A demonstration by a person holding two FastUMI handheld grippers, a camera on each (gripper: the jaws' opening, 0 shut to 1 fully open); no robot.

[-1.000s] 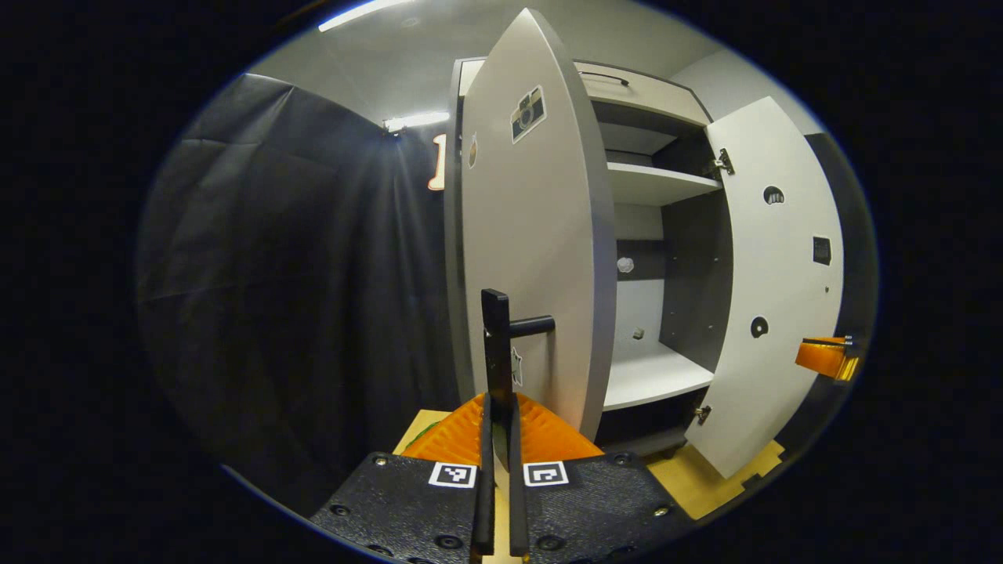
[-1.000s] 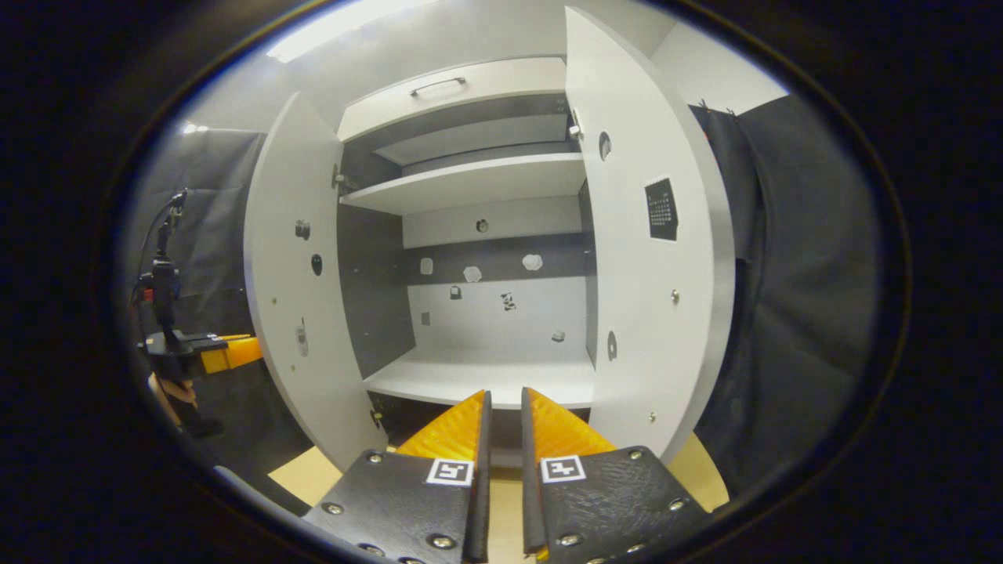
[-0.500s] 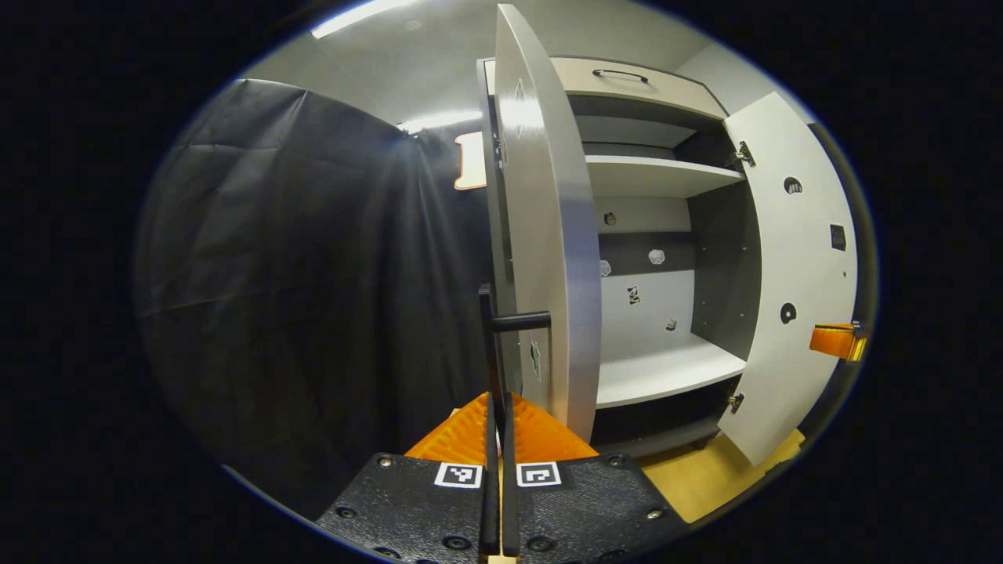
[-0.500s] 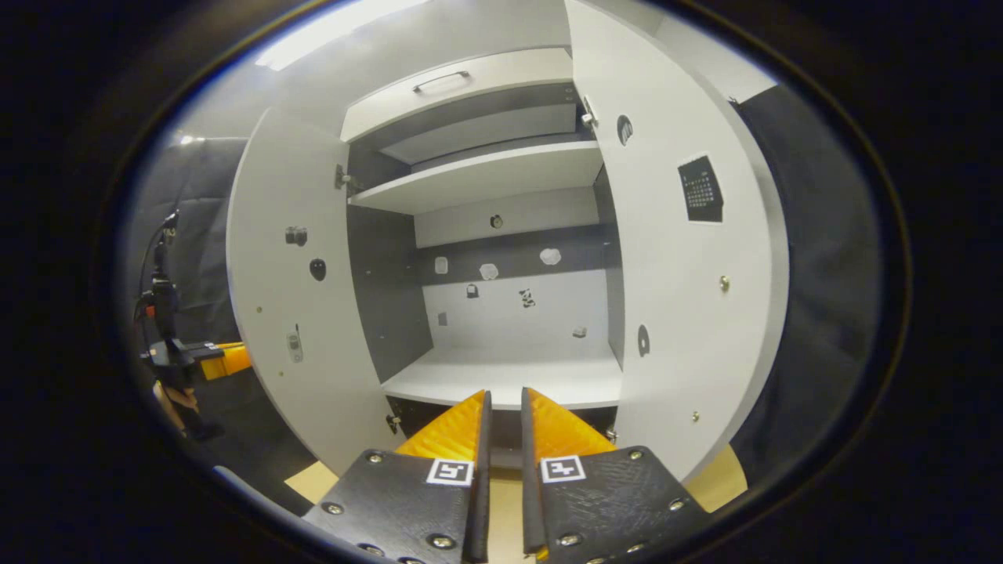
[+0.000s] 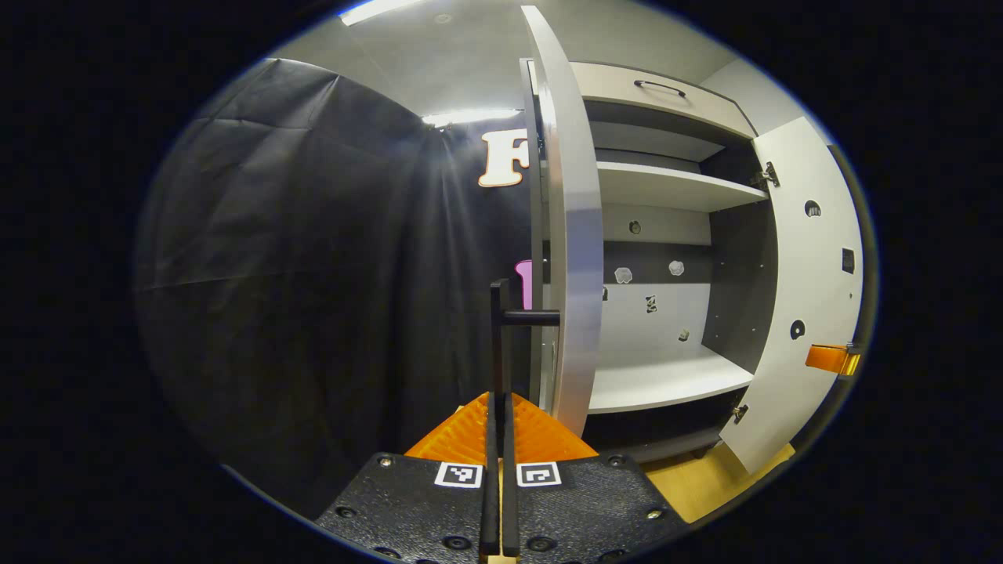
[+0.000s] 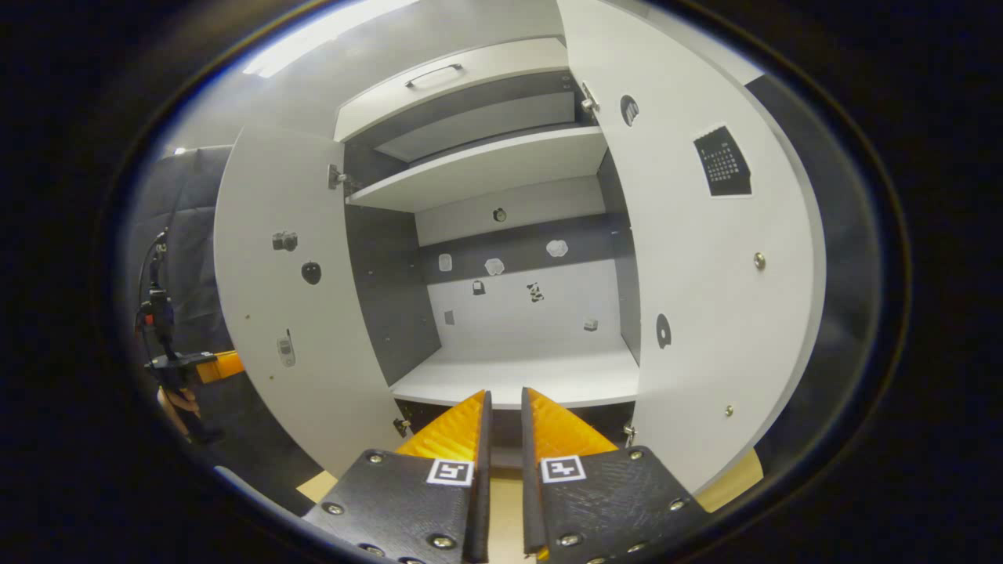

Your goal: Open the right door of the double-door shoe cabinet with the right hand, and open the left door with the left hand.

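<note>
Shoe cabinet [image 6: 501,368] stands open, both doors swung out. In the left gripper view the left door [image 5: 570,258] is seen nearly edge-on, its free edge facing the camera. Its dark bar handle [image 5: 501,329] stands off the outer face. Left tongs [image 5: 498,423] are clamped on that handle, both fingers pressed together around the upright bar.

Right door [image 6: 705,298] in the right gripper view is swung wide, inner face showing, with a dark sticker [image 6: 722,161] near its top. Right tongs [image 6: 501,427] are slightly apart, a narrow gap between them, holding nothing, pointed at the front edge of the lower shelf [image 6: 517,380] and well clear of both doors.

Between the two doors the cabinet mouth is wide open. Upper shelf [image 6: 486,168] and the drawer front [image 6: 447,78] sit above. Small stickers dot the back panel [image 6: 509,298].

Black cloth wall [image 5: 313,274] hangs close beside the left door's outer face. Tan floor panel [image 5: 705,478] lies below the cabinet's base. Far left in the right gripper view, the other gripper and a hand [image 6: 180,399] sit behind the left door's edge.
</note>
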